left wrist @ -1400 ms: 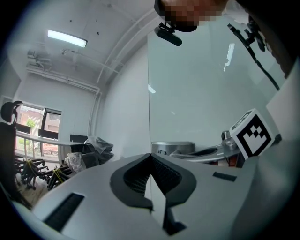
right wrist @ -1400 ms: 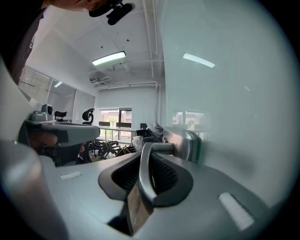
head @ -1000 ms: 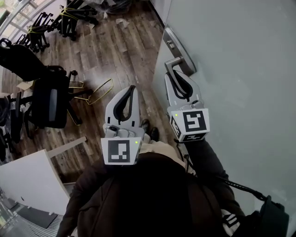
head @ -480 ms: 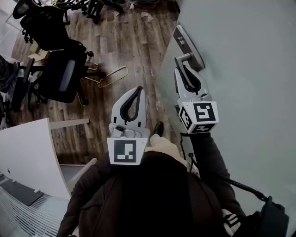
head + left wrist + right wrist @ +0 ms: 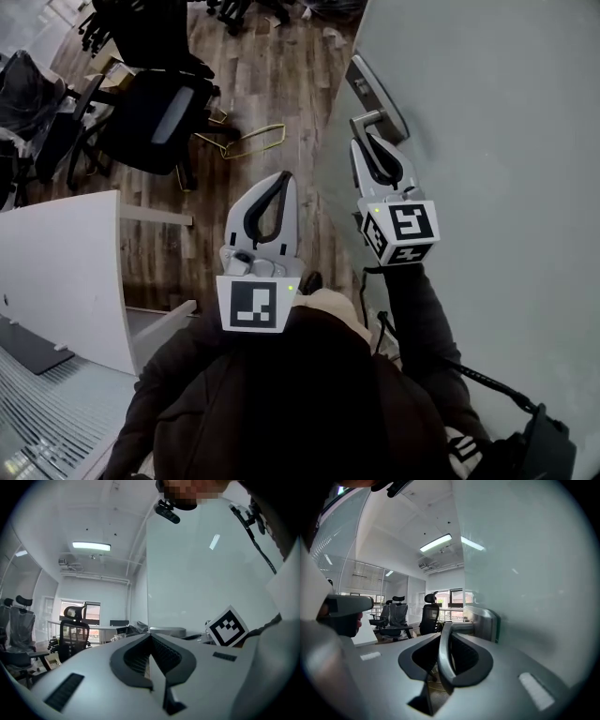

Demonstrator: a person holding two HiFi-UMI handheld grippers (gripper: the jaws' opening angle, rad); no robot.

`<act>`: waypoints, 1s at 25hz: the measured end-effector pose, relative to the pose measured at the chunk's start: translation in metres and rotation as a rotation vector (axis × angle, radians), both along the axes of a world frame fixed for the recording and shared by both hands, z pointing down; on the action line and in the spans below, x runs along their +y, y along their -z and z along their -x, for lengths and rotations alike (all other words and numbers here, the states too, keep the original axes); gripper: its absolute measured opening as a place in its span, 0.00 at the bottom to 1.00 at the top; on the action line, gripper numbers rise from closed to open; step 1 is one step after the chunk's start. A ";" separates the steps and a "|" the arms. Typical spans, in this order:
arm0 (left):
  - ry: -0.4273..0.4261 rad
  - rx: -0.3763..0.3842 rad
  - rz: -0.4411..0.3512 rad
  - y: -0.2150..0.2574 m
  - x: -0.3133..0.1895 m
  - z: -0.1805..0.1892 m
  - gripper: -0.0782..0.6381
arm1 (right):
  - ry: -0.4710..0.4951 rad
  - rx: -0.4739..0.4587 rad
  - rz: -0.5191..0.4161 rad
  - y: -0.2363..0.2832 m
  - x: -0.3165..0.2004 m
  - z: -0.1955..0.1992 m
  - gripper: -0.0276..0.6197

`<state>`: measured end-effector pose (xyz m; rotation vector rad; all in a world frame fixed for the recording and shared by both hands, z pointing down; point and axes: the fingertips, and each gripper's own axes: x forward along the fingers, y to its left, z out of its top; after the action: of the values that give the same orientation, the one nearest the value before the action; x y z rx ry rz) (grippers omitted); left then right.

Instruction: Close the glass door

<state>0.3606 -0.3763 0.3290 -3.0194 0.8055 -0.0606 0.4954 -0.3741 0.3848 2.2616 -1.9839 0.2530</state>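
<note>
Glass door (image 5: 497, 141), R tongs (image 5: 370, 141) on handle (image 5: 367, 118), L tongs (image 5: 281, 178) closed alongside

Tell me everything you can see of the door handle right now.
The door handle is a brushed silver metal lever on a long rectangular backplate, fixed near the edge of the frosted glass door. The lever juts out from the plate, then bends to run alongside the door. The right claw is shut on the lever, with a dark pad on either side. Nothing else touches it.
</note>
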 end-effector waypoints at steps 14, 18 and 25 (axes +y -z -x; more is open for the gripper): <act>0.268 -0.036 0.008 -0.010 0.072 0.157 0.10 | 0.228 -0.015 -0.002 -0.002 0.012 0.153 0.14; 0.320 -0.024 -0.005 -0.002 0.085 0.203 0.10 | 0.288 -0.010 0.007 0.002 0.019 0.200 0.14; 0.352 -0.020 -0.013 -0.001 0.107 0.273 0.10 | 0.379 -0.012 0.023 0.000 0.035 0.270 0.14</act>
<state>0.0874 -0.2694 0.3296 -2.8213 1.3170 -0.0893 0.2253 -0.3395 0.3846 1.8232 -2.3452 0.2471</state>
